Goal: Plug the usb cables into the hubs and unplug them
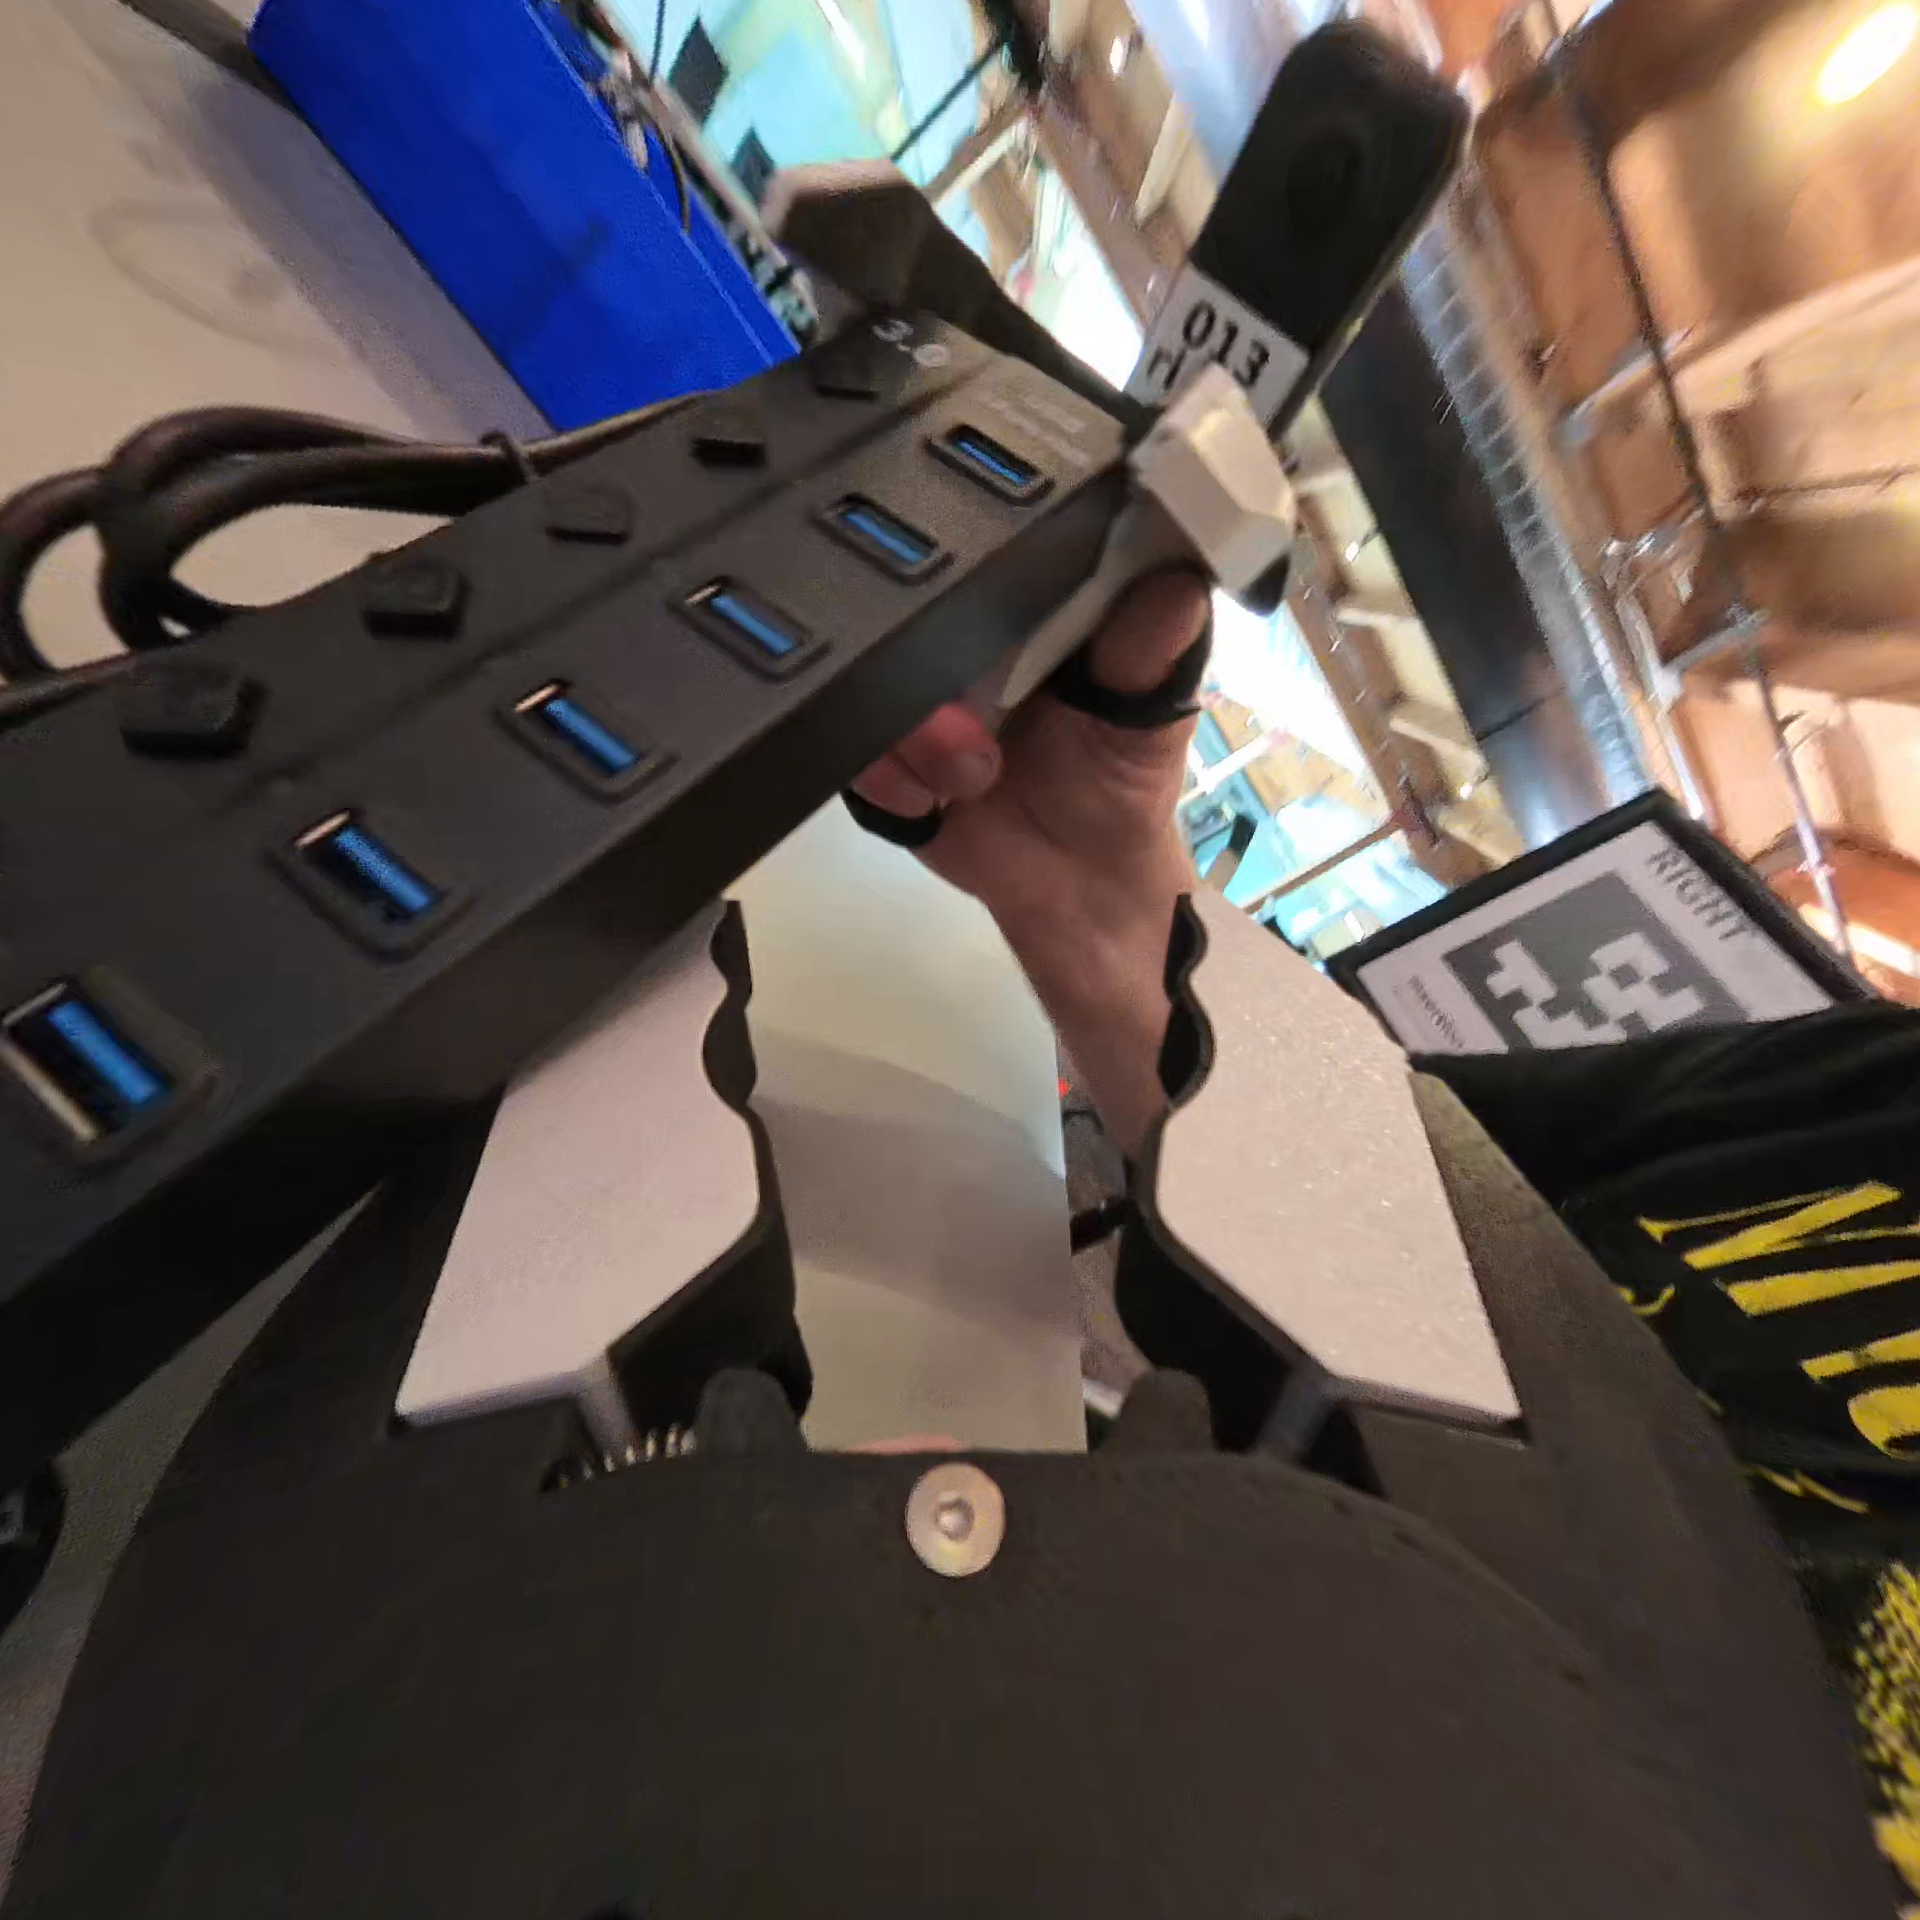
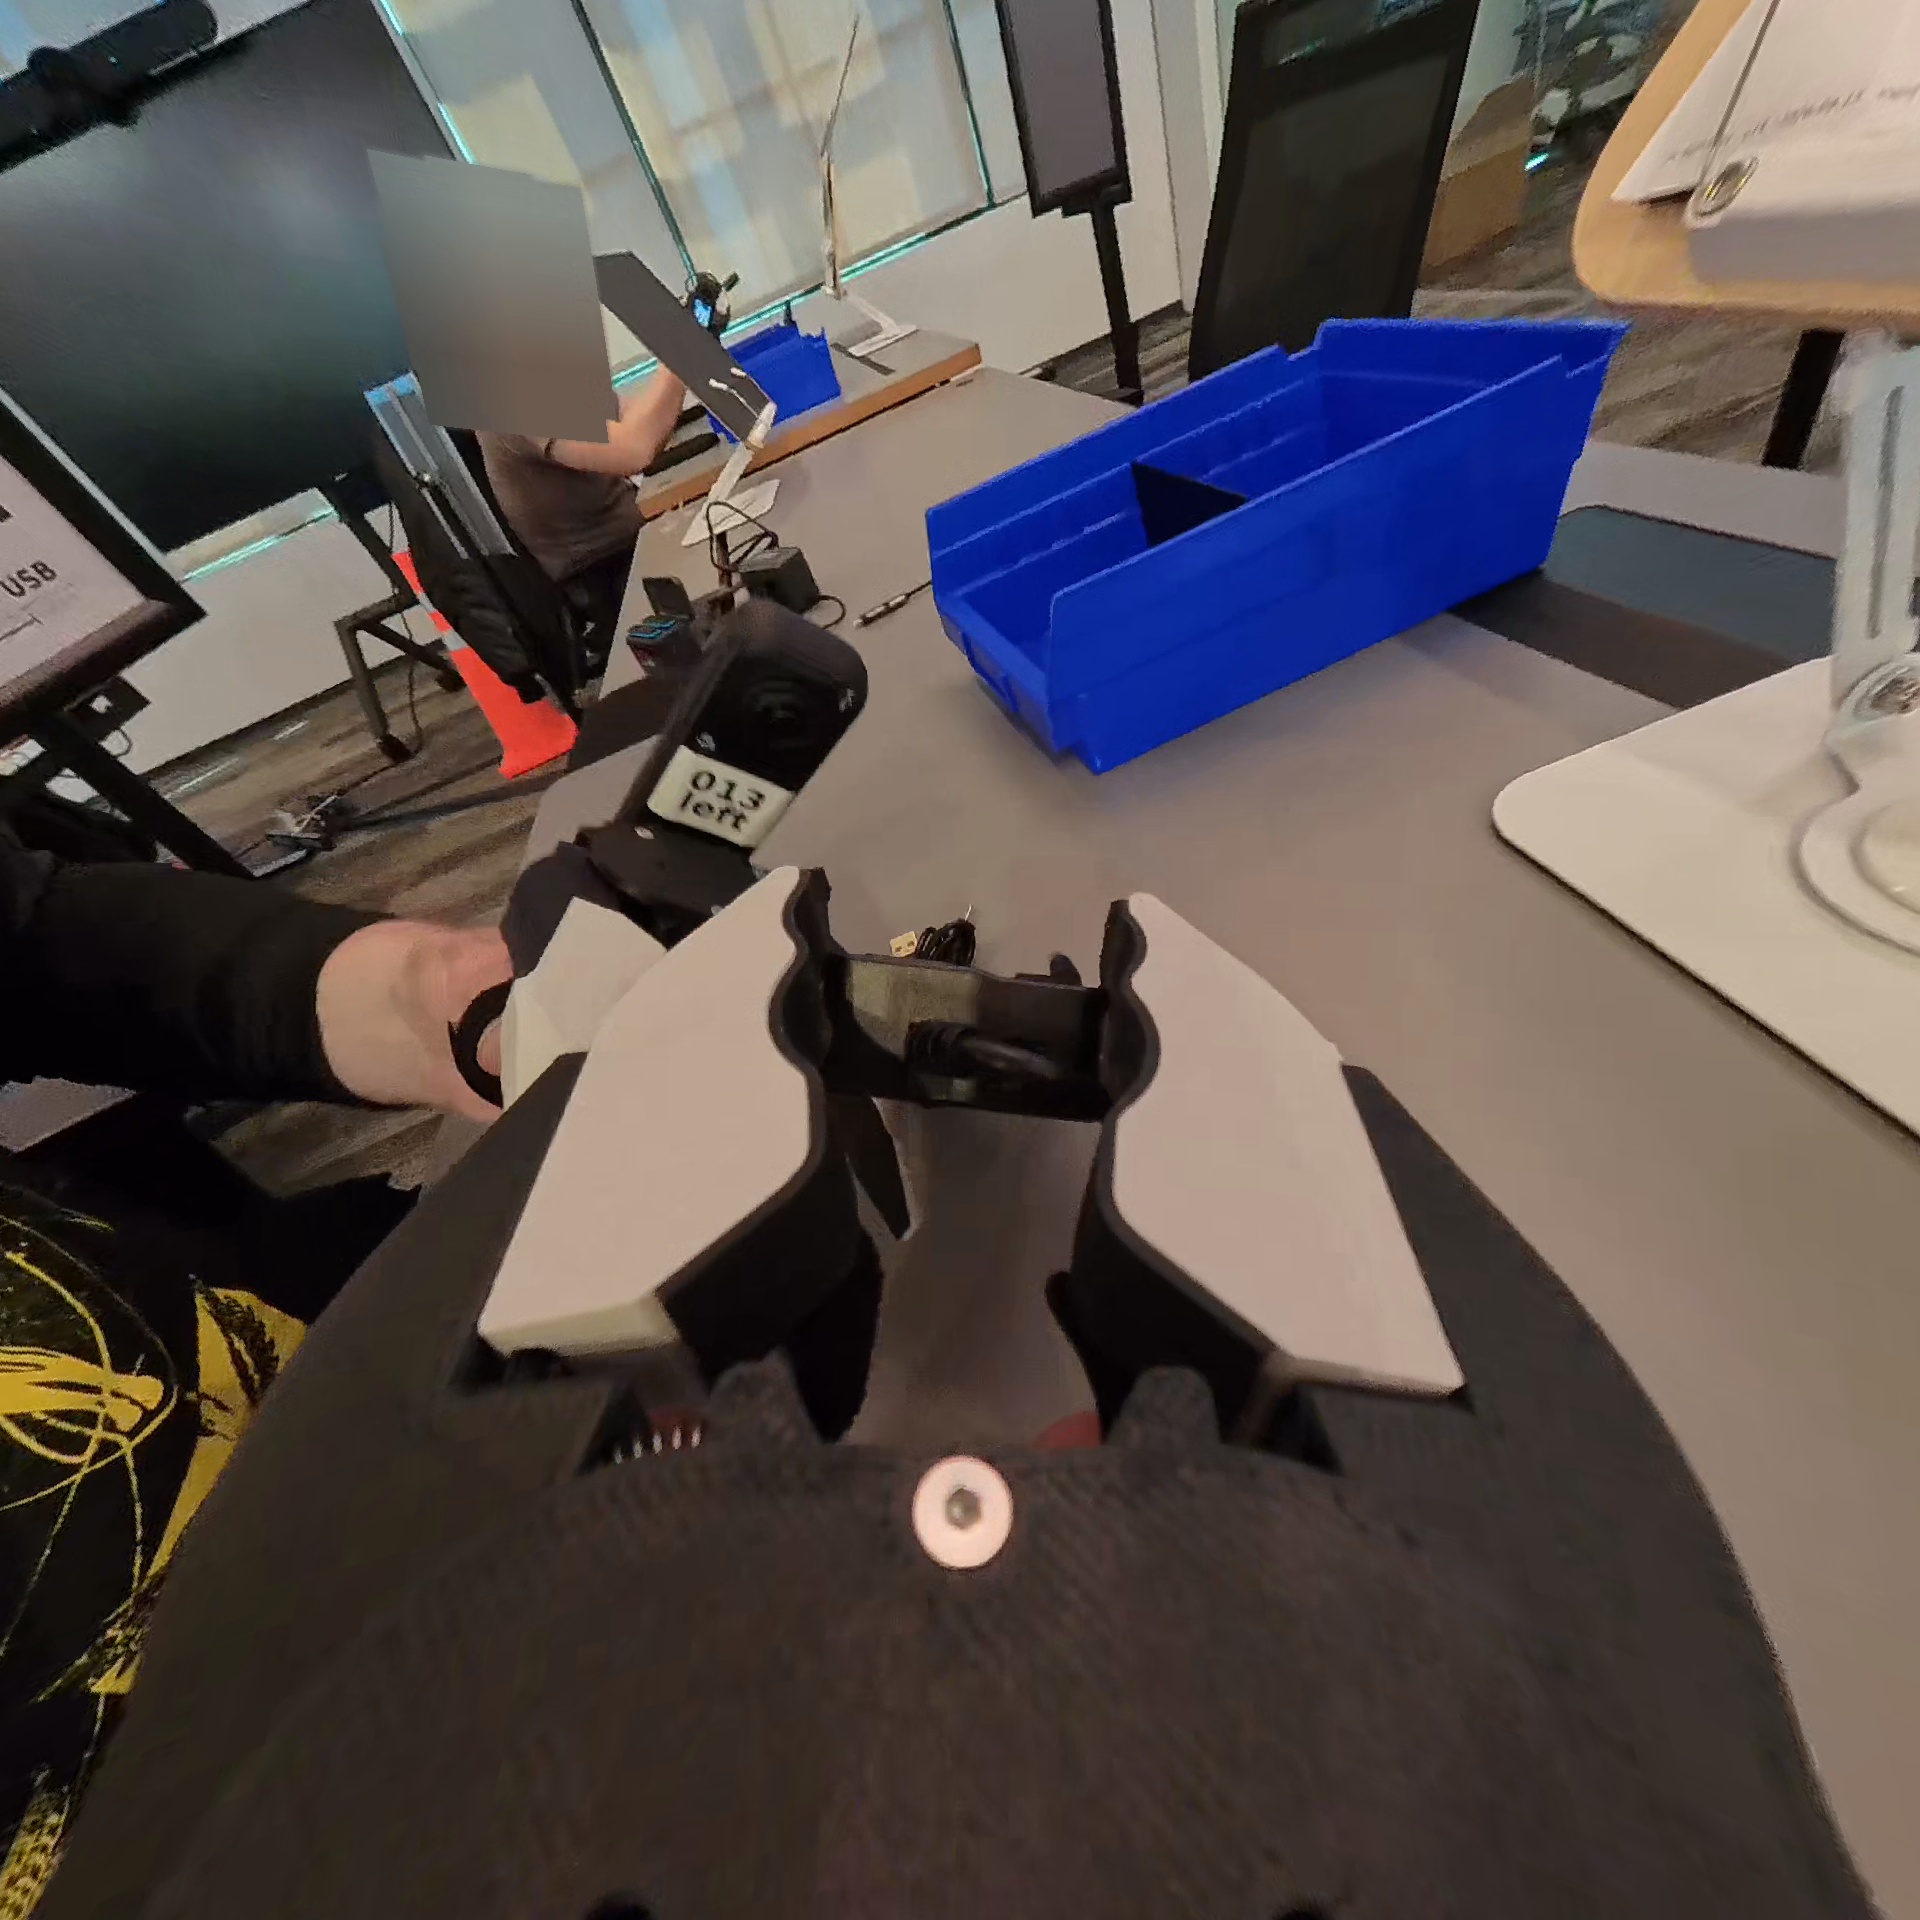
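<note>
A long black USB hub [image 1: 520, 675] with several blue ports, all unplugged, crosses the left wrist view at a slant, lifted off the table. My right gripper [image 2: 966, 977] is shut on one end of the hub [image 2: 966, 1029], both pads pressed on its sides. The hub's own black cable [image 2: 977, 1049] leaves that end. In the left wrist view the right gripper [image 1: 1049, 416] holds the hub's far end. My left gripper [image 1: 956, 966] is open wide and empty, below the hub. A coiled black USB cable [image 2: 940, 940] lies on the table beyond the hub.
A blue bin [image 2: 1247, 582] stands on the grey table [image 2: 1299, 987] to the far right, and also shows in the left wrist view [image 1: 520, 208]. A white monitor base [image 2: 1714, 831] is at the right edge. The left gripper's body [image 2: 665, 873] is close on the left. A person sits at a far table. The left gripper's tips are roughly 8 centimetres from the right gripper's.
</note>
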